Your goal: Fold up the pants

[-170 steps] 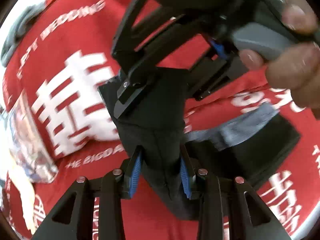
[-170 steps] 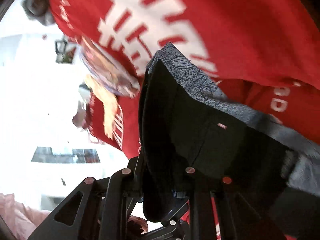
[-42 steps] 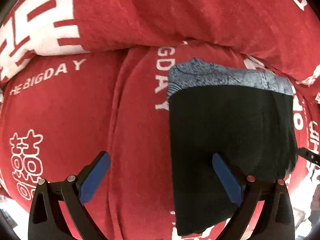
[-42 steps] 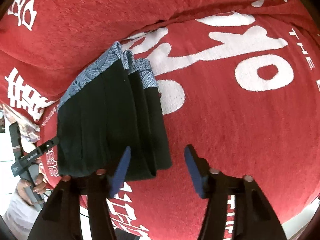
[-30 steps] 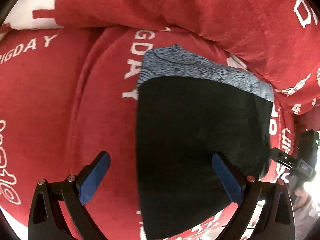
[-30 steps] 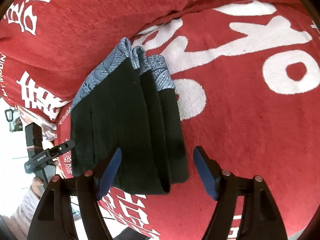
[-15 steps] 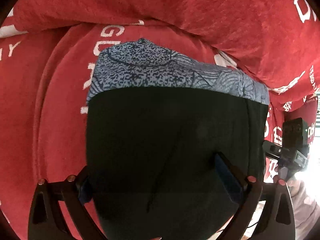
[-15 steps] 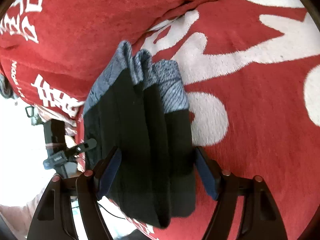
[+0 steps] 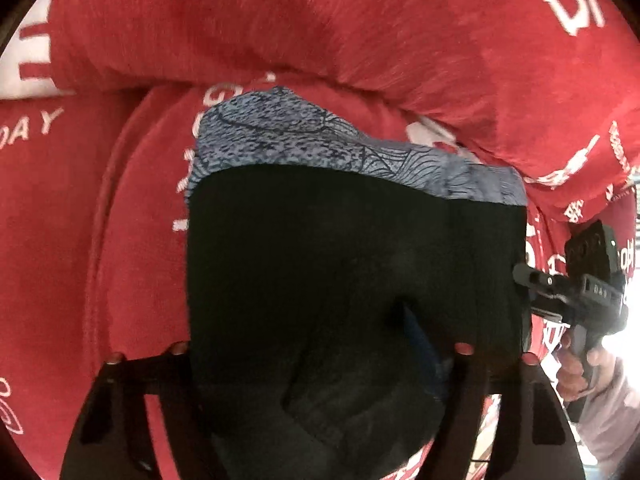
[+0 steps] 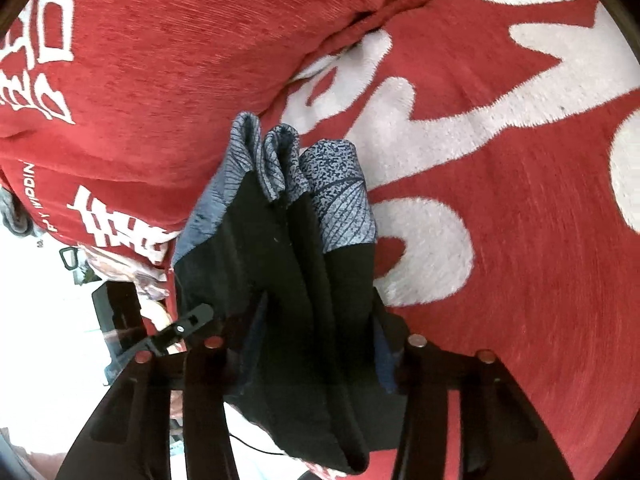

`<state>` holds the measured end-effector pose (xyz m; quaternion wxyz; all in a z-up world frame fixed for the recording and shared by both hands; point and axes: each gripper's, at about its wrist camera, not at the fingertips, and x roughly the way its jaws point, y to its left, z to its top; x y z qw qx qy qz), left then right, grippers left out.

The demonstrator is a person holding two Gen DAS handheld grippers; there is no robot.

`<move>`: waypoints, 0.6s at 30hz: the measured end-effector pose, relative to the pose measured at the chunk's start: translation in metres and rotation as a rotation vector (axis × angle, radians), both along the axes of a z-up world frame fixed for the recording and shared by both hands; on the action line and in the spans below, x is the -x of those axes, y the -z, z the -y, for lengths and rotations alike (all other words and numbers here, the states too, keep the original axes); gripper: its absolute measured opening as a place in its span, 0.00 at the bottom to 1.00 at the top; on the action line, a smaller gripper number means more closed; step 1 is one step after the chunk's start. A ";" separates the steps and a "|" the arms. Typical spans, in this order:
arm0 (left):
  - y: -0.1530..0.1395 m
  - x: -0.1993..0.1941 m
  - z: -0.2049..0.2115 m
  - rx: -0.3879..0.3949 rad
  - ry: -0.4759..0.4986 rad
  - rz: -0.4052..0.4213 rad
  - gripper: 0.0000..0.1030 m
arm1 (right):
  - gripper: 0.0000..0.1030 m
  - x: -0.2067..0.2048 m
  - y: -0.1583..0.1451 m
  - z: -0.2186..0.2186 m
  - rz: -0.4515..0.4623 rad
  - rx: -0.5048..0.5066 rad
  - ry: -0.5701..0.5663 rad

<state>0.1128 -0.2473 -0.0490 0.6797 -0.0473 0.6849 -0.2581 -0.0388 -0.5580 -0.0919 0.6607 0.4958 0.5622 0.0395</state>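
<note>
While lying folded on red blanket [image 9: 120, 240] | pants [image 9: 340, 272] | left claw [image 9: 320, 360], right claw [image 10: 316, 320] both clamp its near edge

Red cover [image 9: 320, 40] with white lettering fills both views, draped over cushions; white letters "DAY" [image 9: 28, 130] at its left edge in left wrist view; large white characters [image 10: 460, 92] across its seat part in right wrist view; bright, washed-out room [image 10: 44, 300] beyond cover's lower left edge; patterned cloth [image 10: 132, 276] just under that edge.
</note>
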 end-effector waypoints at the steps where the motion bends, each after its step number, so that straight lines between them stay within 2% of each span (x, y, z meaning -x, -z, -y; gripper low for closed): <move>1: -0.007 0.002 -0.004 0.014 0.001 0.003 0.68 | 0.45 0.002 -0.004 -0.001 0.008 -0.012 0.008; 5: -0.025 0.012 -0.016 0.031 0.013 0.003 0.68 | 0.44 0.009 -0.018 -0.009 0.028 -0.052 0.014; 10: -0.050 0.037 -0.040 -0.014 0.072 0.048 0.68 | 0.44 0.030 -0.034 -0.039 0.029 -0.068 -0.006; 14: -0.044 0.052 -0.064 -0.072 0.063 0.062 0.68 | 0.44 0.050 -0.036 -0.063 0.024 -0.090 -0.002; 15: -0.037 0.056 -0.073 -0.126 0.045 0.081 0.68 | 0.44 0.054 -0.034 -0.069 0.017 -0.075 -0.014; 16: -0.029 0.059 -0.081 -0.177 0.020 0.098 0.68 | 0.44 0.056 -0.030 -0.076 -0.001 -0.043 -0.036; 17: -0.023 0.062 -0.090 -0.196 -0.006 0.097 0.74 | 0.44 0.058 -0.023 -0.082 -0.034 0.007 -0.060; 18: -0.018 0.064 -0.095 -0.178 -0.033 0.079 0.78 | 0.47 0.057 -0.018 -0.086 -0.061 0.053 -0.078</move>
